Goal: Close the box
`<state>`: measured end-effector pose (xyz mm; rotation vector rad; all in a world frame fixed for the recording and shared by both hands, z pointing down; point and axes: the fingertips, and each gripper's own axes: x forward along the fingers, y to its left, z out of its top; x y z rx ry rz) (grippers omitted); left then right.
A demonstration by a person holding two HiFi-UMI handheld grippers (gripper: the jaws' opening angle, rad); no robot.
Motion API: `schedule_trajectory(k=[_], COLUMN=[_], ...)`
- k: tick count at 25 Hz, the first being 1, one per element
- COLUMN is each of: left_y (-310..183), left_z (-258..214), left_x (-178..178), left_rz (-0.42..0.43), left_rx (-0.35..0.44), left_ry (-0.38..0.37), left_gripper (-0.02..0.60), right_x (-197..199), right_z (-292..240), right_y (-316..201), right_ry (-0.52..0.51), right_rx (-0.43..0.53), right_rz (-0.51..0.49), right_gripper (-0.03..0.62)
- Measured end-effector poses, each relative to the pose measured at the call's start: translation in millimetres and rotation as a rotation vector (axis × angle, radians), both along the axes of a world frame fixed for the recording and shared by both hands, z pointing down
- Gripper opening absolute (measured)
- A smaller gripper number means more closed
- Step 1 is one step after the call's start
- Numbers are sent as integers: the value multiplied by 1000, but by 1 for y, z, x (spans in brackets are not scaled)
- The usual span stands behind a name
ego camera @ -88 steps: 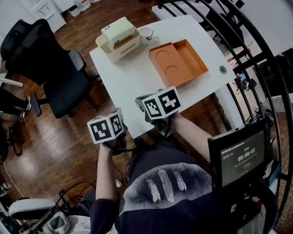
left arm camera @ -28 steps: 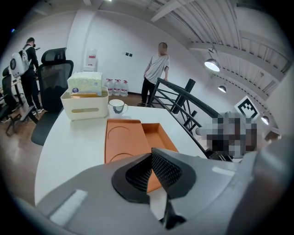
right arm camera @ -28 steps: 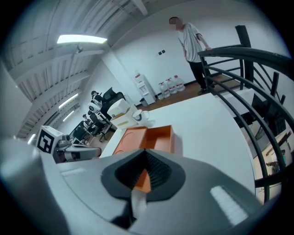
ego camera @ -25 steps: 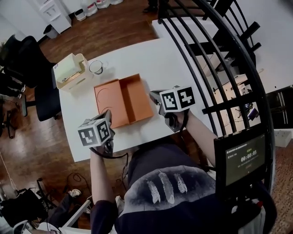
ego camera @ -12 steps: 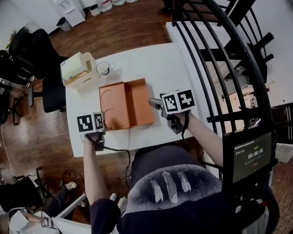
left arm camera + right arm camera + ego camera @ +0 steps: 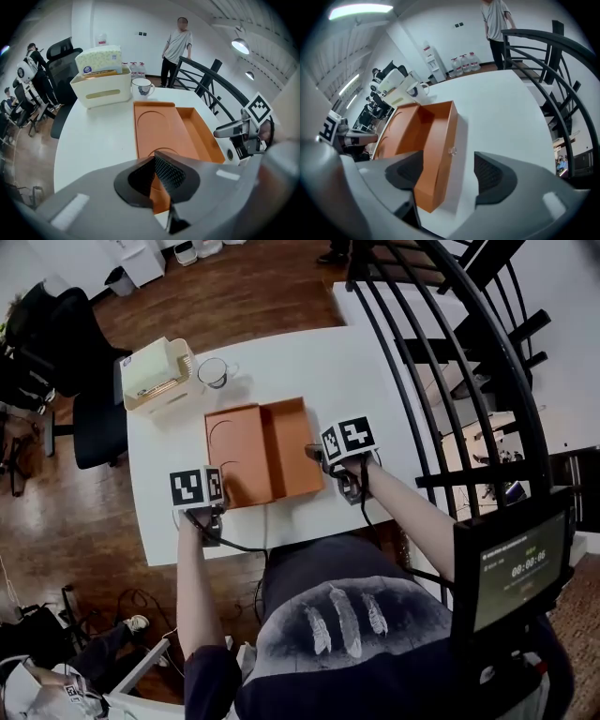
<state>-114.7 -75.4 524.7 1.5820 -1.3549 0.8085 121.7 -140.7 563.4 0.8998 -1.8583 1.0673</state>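
The box [image 6: 258, 451] lies open near the front edge of the white table [image 6: 375, 362], a flat orange thing with a matte, card-like surface; its lid [image 6: 234, 457] is folded out flat to the left and pressed with two round outlines; its shallow rectangular tray [image 6: 292, 444] sits on the right, with crisp straight walls and a small clear stud [image 6: 452, 151] on the outer one; my right gripper [image 6: 449, 174] tilts steeply down at the tray's right wall, near its front corner; its jaws have just been swinging wide, and that wall stands between them, closer to the left jaw, with neither side pressing on it; my left gripper [image 6: 155, 174] also slants down, at the lid's near left corner, its ribbed dark pads [image 6: 171, 173] closed together on nothing; whether either tip touches the box I cannot tell from above, since the marker cubes [image 6: 195, 487] cover them; behind the box stand a cream plastic tissue holder [image 6: 155, 373] with a soft pack in it, and a mug [image 6: 214, 372] just beside; a black curved railing [image 6: 441, 343] crosses the table's right side and hides part of it.
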Motion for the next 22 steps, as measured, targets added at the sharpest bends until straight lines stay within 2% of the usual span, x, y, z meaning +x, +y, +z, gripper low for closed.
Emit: schedule_trajectory(k=[5,7,11,13,16,22], left_y=[2,2,4,4,4,1], left_z=[17,21,29,29,27,27], left_x=[1,1,-2,-2,-2,-2], left_rz=[21,19,18,10,-3,19], left_rx=[-20,-34,-42,-35,-28,-23], left_ry=[12,3,-19,2,20,-32], left_gripper=[15,15,15,15,15,15], right_x=[-10,-8,-12,-16,-15,-15], right_z=[36,43,54,54,53,54], right_y=[2,2,4,5,5,2], right_ry=[82,123,145,158,173,134], right_rx=[-43,-50,-70,-78,-94,-114], right_rz=[21,15,2,-13,-16,42], right_gripper=[332,274,215,109,101,89])
